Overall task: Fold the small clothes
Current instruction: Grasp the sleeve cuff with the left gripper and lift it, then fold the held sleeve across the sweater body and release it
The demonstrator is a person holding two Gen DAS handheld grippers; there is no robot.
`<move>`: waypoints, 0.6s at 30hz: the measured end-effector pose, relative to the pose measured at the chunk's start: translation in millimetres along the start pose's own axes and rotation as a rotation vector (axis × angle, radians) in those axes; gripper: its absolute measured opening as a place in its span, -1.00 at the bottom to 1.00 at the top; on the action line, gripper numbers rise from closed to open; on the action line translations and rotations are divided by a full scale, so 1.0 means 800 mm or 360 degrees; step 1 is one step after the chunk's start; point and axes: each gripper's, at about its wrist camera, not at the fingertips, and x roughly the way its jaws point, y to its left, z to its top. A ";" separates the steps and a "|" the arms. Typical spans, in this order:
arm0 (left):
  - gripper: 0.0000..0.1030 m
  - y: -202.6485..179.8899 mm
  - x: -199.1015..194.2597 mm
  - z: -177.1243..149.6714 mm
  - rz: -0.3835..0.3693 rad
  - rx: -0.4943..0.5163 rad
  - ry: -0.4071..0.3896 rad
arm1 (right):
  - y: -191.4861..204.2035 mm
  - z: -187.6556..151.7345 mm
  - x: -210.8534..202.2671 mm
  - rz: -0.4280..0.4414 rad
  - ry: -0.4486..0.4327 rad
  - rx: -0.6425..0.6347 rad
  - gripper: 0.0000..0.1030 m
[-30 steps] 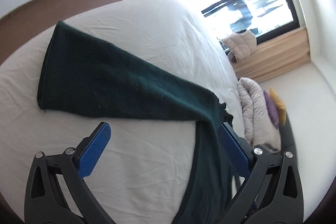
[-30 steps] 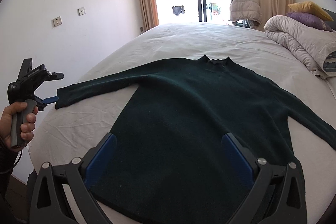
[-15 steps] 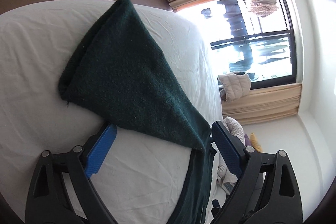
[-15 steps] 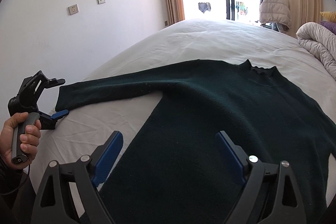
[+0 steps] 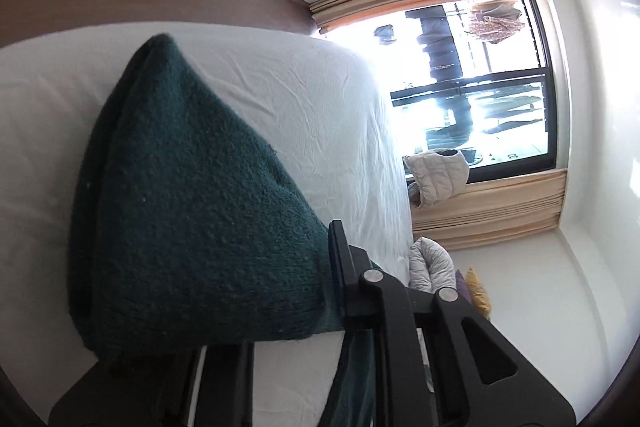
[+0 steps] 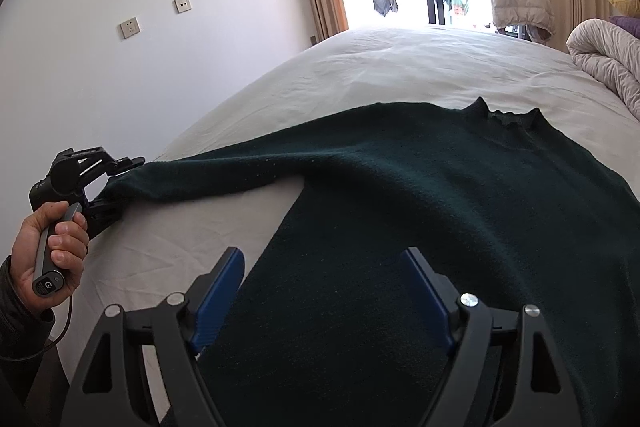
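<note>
Left gripper (image 6: 106,205) jaws just closing, pinching sleeve cuff (image 5: 192,211); risking slipping free. Right gripper (image 6: 324,291) jaws narrowing over sweater hem (image 6: 320,327), gripping nothing.

Both wrist cameras look closely across the same sweater (image 6: 420,227).

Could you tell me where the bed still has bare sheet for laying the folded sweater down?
Bare sheet runs from the sweater collar to the window end, bordered right by the rolled duvet. A smaller patch lies below the sleeve, between left gripper and right gripper. The sweater covers the near middle.
</note>
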 end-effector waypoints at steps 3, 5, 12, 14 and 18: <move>-0.79 -0.037 0.006 -0.004 0.0024 0.0153 -0.0030 | -0.021 -0.002 0.011 -0.0036 0.0035 0.0052 0.60; -0.79 -0.077 0.013 -0.012 0.0042 0.0285 -0.0041 | -0.040 -0.005 0.023 -0.0042 0.0090 0.0124 0.49; -0.79 -0.251 0.079 -0.069 0.0013 0.0832 0.0000 | -0.093 -0.034 0.041 -0.0026 0.0202 0.0314 0.46; -0.79 -0.302 0.106 -0.105 -0.0008 0.1008 0.0055 | -0.092 -0.036 0.037 -0.0014 0.0209 0.0299 0.46; -0.79 -0.396 0.159 -0.227 -0.0065 0.1414 0.0222 | -0.107 -0.049 0.014 0.0070 0.0159 0.0424 0.45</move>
